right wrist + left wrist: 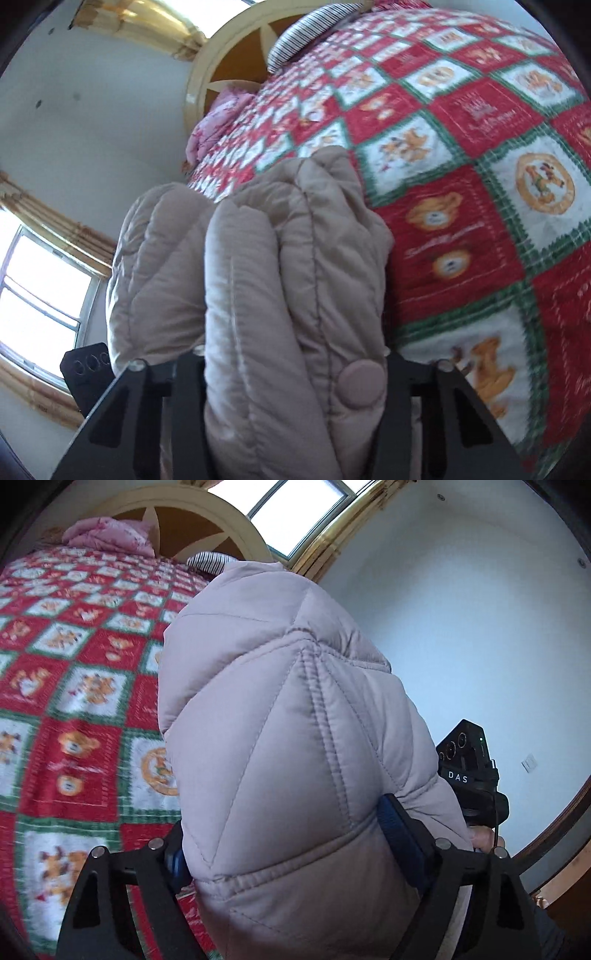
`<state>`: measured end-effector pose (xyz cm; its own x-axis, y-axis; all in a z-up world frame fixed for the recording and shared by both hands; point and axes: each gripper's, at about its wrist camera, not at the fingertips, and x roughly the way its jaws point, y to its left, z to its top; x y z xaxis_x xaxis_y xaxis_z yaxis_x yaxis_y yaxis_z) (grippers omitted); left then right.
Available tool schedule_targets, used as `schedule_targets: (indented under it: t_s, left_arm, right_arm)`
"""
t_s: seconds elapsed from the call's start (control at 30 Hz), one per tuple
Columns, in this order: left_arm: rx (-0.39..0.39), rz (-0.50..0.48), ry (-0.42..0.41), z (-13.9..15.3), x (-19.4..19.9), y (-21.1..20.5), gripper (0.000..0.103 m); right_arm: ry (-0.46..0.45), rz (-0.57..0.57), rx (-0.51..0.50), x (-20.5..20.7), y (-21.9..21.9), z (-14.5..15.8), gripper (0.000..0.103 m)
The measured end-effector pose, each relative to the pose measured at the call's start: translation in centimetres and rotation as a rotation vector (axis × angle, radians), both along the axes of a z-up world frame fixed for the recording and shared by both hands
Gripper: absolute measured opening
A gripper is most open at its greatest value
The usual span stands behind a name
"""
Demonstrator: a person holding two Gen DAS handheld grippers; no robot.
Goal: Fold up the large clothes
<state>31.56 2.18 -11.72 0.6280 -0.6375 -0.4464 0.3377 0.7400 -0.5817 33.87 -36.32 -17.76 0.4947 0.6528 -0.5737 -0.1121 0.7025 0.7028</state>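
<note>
left tongs (291, 838) grip jacket (280, 709) | right tongs (295, 373) too (bunched)

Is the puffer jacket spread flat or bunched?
Bunched: the puffer jacket is gathered in thick folds, lifted above the quilt.

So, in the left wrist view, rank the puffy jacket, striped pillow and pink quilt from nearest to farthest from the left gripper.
1. Puffy jacket, between the left gripper's fingers.
2. Striped pillow, beyond the jacket, by the headboard.
3. Pink quilt, far left corner.
</note>
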Motion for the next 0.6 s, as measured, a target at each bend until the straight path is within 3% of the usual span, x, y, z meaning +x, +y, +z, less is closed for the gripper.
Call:
schedule_targets:
  t_s: [0.27,0.6]
  left_arm:
    - [0.114,0.186,-0.103,4.9,-5.3,9.4,0.087]
    - [0.266,0.438,-0.085,6.3,-10.5,20.6,0.087]
  right_arm:
    - [-0.103,0.178,0.032,-0.9,11.0,5.2,0.036]
    - [-0.086,0.451,0.120,0.6,29.3,6.1,0.036]
